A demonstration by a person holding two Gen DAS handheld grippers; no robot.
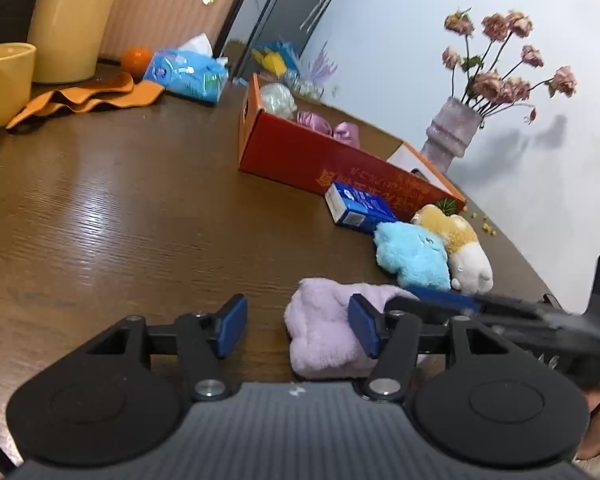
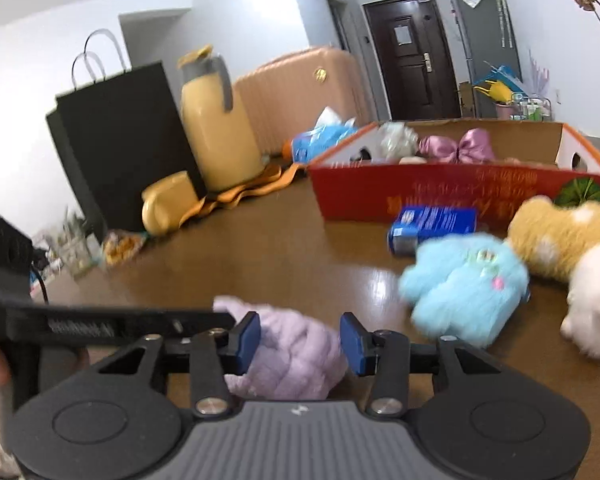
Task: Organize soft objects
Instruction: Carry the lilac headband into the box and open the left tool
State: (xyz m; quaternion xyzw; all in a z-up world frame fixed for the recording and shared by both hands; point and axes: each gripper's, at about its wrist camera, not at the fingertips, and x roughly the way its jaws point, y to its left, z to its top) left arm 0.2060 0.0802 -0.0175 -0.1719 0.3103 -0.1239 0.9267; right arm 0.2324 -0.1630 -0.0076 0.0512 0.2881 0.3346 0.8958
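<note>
Both grippers, left (image 1: 298,330) and right (image 2: 300,338), have their fingers spread wide around the lilac fuzzy sock (image 1: 324,328) on the wooden table (image 1: 120,208), near the blue plush (image 2: 466,284), nothing pinched.

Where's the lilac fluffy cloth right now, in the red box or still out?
Out. The lilac cloth lies bunched on the table, short of the red box, with both open grippers, left and right, around it.

Lilac fluffy cloth (image 1: 324,328); sky-blue plush (image 1: 414,256); tan-and-white plush (image 1: 462,246); orange-red box (image 1: 320,156); blue-white carton (image 1: 358,208).
</note>
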